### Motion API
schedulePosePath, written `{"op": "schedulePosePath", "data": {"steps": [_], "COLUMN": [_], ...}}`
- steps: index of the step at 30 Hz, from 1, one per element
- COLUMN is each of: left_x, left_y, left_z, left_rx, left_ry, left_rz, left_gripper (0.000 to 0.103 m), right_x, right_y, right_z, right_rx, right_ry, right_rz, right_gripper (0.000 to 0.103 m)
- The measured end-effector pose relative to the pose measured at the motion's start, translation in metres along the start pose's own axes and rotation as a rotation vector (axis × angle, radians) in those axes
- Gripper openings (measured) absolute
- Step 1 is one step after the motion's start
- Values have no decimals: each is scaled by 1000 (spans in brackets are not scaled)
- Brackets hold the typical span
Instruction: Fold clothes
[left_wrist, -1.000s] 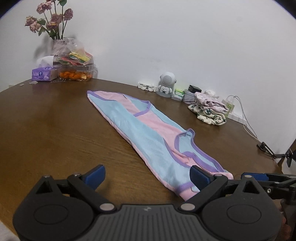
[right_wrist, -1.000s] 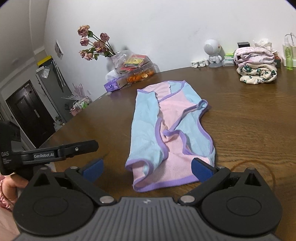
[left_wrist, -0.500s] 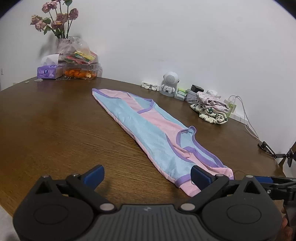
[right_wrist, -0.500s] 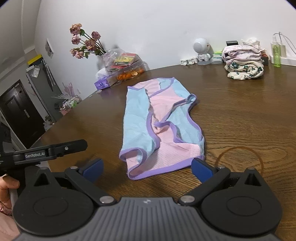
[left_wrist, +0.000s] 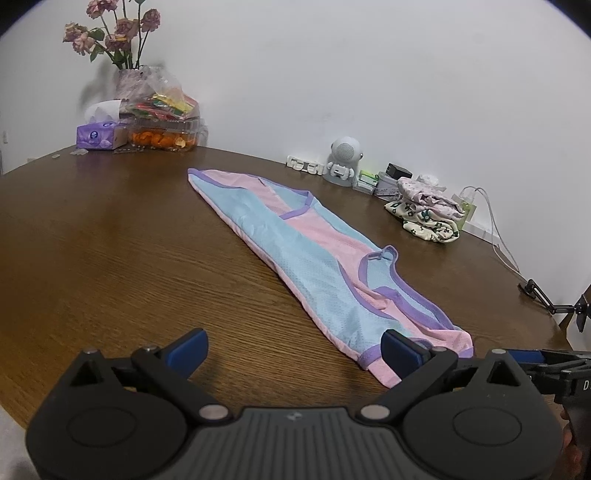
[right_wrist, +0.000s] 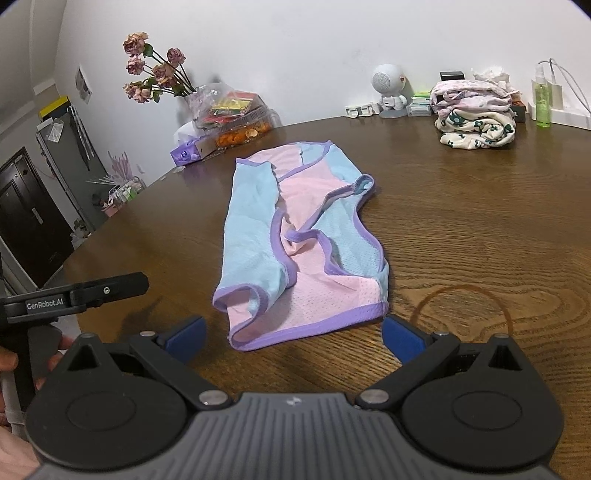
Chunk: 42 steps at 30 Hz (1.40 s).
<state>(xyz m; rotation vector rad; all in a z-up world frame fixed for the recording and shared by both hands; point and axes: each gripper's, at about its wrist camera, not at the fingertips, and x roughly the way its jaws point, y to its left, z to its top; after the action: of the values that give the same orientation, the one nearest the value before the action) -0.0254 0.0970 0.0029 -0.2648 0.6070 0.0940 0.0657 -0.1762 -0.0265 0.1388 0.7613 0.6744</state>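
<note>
Both grippers hang spread and empty over the near edge of the table (left_wrist: 110, 240). The left gripper (left_wrist: 293, 349) has drawn back a little since a second ago, and the right gripper (right_wrist: 291, 334) now sits further from the garment's hem. The garment (right_wrist: 295, 229), pink and blue with purple trim, lies folded lengthwise mid-table, unmoved. The folded pile (right_wrist: 476, 110) stays at the far edge.
</note>
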Motion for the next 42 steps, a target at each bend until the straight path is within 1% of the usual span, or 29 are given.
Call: {"op": "schedulePosePath", "data": {"steps": [6, 17, 20, 22, 25, 27, 30, 32, 33, 34, 35, 36, 37, 39, 41, 42], "left_x": [7, 33, 42, 51, 69, 87, 124, 153, 169, 186, 203, 219, 235, 264, 289, 299], "left_y": [0, 0, 3, 6, 11, 11, 3, -8, -15, -23, -32, -40, -47, -59, -68, -69], "left_z": [11, 37, 53, 67, 96, 119, 155, 174, 182, 189, 195, 200, 203, 209, 215, 217], "left_rx": [-3, 18, 32, 31, 42, 50, 52, 67, 80, 97, 115, 126, 133, 141, 138, 127], "left_ry": [0, 20, 22, 23, 30, 50, 106, 149, 171, 193, 215, 237, 260, 299, 335, 351], "left_rz": [12, -9, -37, -40, -44, -58, -76, -74, -70, -69, -69, -60, -47, -21, 7, 23], "left_gripper": [100, 100, 100, 100, 100, 100, 98, 95, 90, 84, 81, 77, 73, 67, 66, 63], "right_x": [8, 21, 25, 28, 30, 32, 36, 37, 38, 39, 41, 44, 47, 53, 59, 61], "right_y": [-9, -27, -34, -38, -44, -49, -56, -60, -61, -62, -63, -65, -67, -72, -74, -75], "right_z": [9, 28, 33, 37, 41, 44, 47, 49, 50, 51, 53, 56, 58, 63, 66, 67], "right_rx": [17, 51, 67, 72, 79, 95, 112, 113, 110, 105, 102, 105, 109, 117, 114, 113], "right_ry": [8, 12, 19, 34, 40, 44, 55, 53, 51, 54, 61, 68, 75, 88, 103, 110], "right_rz": [-10, -32, -42, -32, -11, -4, 7, 7, 8, 12, 21, 30, 38, 56, 56, 56], "right_gripper": [103, 103, 103, 103, 103, 103, 103, 102, 101, 95, 90, 78, 72, 72, 72, 72]}}
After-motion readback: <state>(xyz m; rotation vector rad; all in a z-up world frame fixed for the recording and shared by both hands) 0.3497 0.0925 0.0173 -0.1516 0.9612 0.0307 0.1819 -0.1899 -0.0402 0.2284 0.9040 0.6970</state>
